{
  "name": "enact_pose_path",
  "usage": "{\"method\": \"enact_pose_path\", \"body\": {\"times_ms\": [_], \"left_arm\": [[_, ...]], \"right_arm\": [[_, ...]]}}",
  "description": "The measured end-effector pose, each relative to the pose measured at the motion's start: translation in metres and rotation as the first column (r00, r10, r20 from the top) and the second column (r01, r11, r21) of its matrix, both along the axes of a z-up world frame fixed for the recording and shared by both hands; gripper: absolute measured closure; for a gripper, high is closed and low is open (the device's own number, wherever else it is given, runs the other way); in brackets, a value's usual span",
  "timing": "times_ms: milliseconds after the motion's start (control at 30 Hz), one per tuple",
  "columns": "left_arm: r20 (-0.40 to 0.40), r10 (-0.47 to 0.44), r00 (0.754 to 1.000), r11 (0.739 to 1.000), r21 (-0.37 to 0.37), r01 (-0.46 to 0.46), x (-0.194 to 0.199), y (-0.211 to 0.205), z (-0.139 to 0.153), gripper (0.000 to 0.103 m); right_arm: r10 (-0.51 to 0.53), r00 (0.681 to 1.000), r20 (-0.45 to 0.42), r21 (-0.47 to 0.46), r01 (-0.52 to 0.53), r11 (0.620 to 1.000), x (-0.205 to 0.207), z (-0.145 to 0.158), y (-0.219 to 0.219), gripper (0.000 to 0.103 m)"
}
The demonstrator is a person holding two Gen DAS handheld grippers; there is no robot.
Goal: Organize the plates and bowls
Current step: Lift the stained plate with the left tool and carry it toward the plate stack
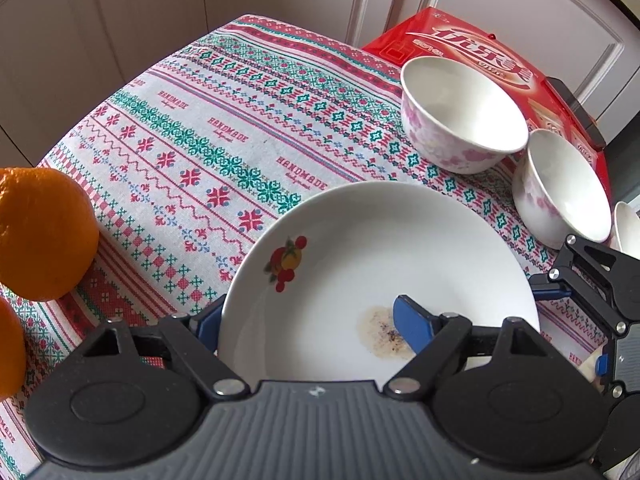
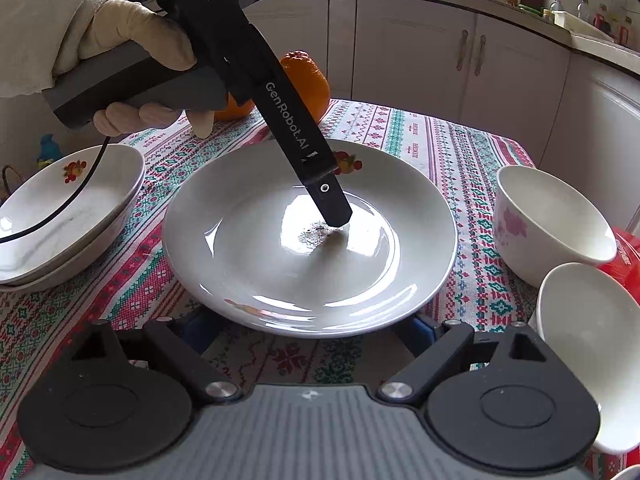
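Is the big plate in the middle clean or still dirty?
Dirty. The plate has a brownish speckled residue patch near its centre, visible in both wrist views; the rest of its surface looks clean and glossy.

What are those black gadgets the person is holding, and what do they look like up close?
Each is a hand-held gripper: the left gripper has a dark grey handle, black body with white "GenRobot.AI" and "DAS" lettering, and a black cable. Its fingers carry blue pads. The person's hand wears a cream glove and sleeve.
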State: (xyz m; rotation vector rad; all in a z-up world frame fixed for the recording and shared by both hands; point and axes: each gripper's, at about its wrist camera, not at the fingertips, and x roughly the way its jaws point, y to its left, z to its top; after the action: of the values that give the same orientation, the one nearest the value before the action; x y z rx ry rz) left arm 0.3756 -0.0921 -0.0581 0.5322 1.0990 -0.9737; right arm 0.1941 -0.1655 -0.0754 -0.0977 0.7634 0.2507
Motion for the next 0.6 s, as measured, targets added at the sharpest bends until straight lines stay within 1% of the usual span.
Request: {"method": "enact_pose_path", "body": {"times_ms": [233, 600], "left_arm": [[0.007, 0.006, 1.000, 1.000, -0.013, -0.006, -0.011, 0.005, 0.006, 0.019], [0.019, 0.031, 0.999, 0.999, -0.040, -0.030, -0.034, 0.019, 0.025, 0.019]], "right_arm": [[0.012, 1.000, -0.009, -0.011, -0.012, 1.000, -0.004, 0.003, 0.002, 0.009], [0.049, 0.999, 0.003, -0.013, -0.049, 0.999, -0.023, 0.021, 0.006, 0.009]]}}
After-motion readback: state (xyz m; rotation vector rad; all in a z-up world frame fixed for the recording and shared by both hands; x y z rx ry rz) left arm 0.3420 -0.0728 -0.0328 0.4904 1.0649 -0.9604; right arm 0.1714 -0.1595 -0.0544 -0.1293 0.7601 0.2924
